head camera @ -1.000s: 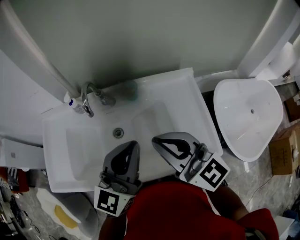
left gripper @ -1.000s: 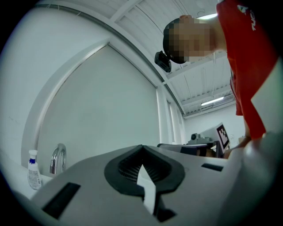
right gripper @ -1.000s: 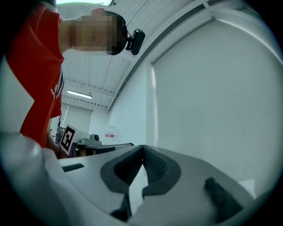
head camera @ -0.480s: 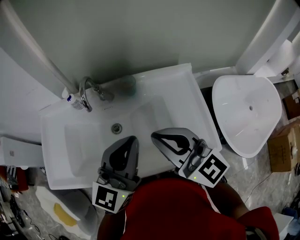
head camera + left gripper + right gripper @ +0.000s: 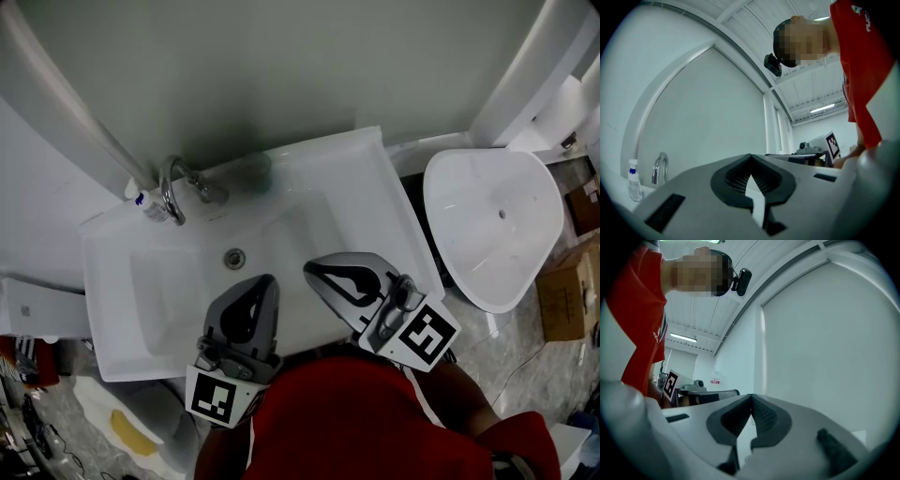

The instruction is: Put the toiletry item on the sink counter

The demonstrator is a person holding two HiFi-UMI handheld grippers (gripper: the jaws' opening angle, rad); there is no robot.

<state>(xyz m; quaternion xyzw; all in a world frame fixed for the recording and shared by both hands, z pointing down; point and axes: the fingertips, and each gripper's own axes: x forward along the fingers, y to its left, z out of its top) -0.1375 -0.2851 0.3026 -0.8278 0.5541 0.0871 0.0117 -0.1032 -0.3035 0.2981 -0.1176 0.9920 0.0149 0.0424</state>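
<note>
A small clear bottle with a blue cap [image 5: 148, 207] stands on the white sink counter [image 5: 361, 178], just left of the chrome faucet [image 5: 174, 187]. The left gripper view shows the same bottle [image 5: 633, 181] beside the faucet [image 5: 659, 168]. A dim, roundish teal thing [image 5: 259, 172] sits at the back of the counter. My left gripper [image 5: 266, 282] hovers over the front of the basin, shut and empty; its jaws meet in its own view [image 5: 750, 157]. Beside it, my right gripper [image 5: 312, 275] is also shut with nothing in it [image 5: 751, 397].
A second white basin [image 5: 492, 225] stands to the right of the sink, with a cardboard box [image 5: 565, 303] on the floor beyond it. A white pipe [image 5: 70, 108] runs diagonally down to the sink's back left corner. The person's red sleeve [image 5: 356, 422] fills the bottom.
The head view has drifted slightly. Both grippers stay shut and almost still over the front of the sink.
</note>
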